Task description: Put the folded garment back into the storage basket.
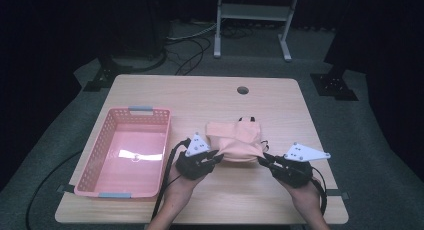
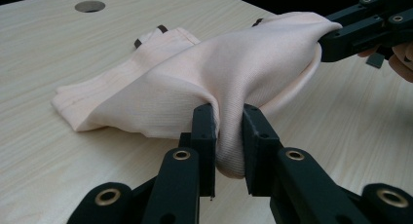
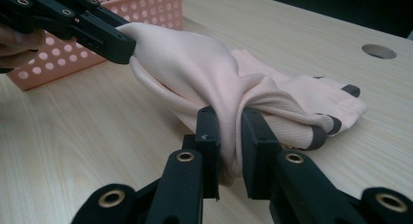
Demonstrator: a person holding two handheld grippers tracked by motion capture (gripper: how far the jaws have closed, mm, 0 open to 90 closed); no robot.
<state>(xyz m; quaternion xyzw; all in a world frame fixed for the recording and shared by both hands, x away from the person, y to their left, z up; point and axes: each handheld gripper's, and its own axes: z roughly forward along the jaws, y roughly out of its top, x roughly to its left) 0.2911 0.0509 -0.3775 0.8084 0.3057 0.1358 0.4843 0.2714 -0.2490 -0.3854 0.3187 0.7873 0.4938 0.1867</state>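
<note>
Pinching opposite ends, the pale pink knitted cloth garment (image 1: 236,140) is gripped at frame centre by left gripper (image 1: 216,158) and right gripper (image 1: 263,161) fingers above the wooden counter (image 1: 280,105).

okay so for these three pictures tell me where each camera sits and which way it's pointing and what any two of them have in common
High view: above the person's side of the table, facing forward and down; both forearms, the left gripper and right gripper enter from the bottom, beside the pink basket.
Left gripper view: rides on the left gripper, looking along its jaws, shut on the peach cloth.
Right gripper view: rides on the right gripper, likewise clamping the cloth.
Shared: each gripper view shows the other gripper gripping the same cloth.
</note>
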